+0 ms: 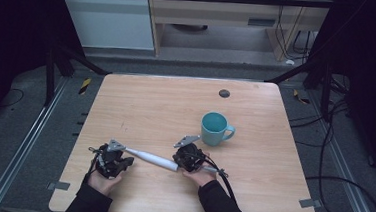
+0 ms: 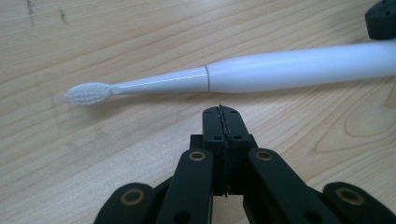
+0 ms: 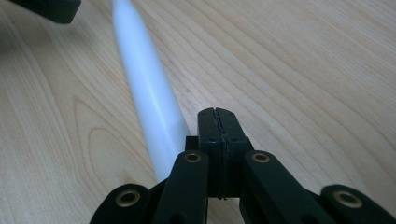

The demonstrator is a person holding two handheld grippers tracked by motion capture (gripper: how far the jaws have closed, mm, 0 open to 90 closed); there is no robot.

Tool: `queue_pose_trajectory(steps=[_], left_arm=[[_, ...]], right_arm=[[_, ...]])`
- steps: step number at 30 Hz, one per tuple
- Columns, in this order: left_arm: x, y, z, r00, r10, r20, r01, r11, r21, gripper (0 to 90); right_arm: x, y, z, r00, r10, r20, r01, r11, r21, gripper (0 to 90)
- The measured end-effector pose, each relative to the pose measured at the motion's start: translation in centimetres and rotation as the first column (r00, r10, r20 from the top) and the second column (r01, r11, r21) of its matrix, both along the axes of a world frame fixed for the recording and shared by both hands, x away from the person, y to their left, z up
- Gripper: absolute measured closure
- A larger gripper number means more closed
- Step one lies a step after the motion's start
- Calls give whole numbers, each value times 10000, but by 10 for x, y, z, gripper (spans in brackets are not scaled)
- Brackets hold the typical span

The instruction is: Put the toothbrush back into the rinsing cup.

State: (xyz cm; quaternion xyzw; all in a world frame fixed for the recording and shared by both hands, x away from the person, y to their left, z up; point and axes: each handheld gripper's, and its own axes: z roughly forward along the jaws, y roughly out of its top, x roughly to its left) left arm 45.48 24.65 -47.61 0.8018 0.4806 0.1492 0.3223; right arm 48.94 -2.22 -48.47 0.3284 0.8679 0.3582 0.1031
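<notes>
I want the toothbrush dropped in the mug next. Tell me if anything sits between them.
Nothing visible does. The toothbrush lies flat on the table, with the right gripper beside its handle end. Bare wood separates it from the mug.

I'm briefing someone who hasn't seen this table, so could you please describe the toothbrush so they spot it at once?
Start at the wooden table and look to its near edge. Lying flat between the two hand-held tools is the toothbrush, a long white electric one with its bristles pointing left. The teal mug behind it is the other loose item.
</notes>
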Motion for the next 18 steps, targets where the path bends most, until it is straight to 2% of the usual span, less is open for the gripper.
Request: queue_pose_trajectory(steps=[8,13,18], left_arm=[[3,7,3,9993,243,272,-242,9997,-43,900],[3,17,8,9971,567,504,-558,9982,-201,900],[3,24,9,9954,763,574,-749,9969,-251,900]], right_arm=[[-7,-1,-1,9999,117,-98,-117,9999,35,900],[-15,1,0,9995,307,-66,-306,9994,141,900],[-18,1,1,9994,349,-73,-348,9993,168,900]])
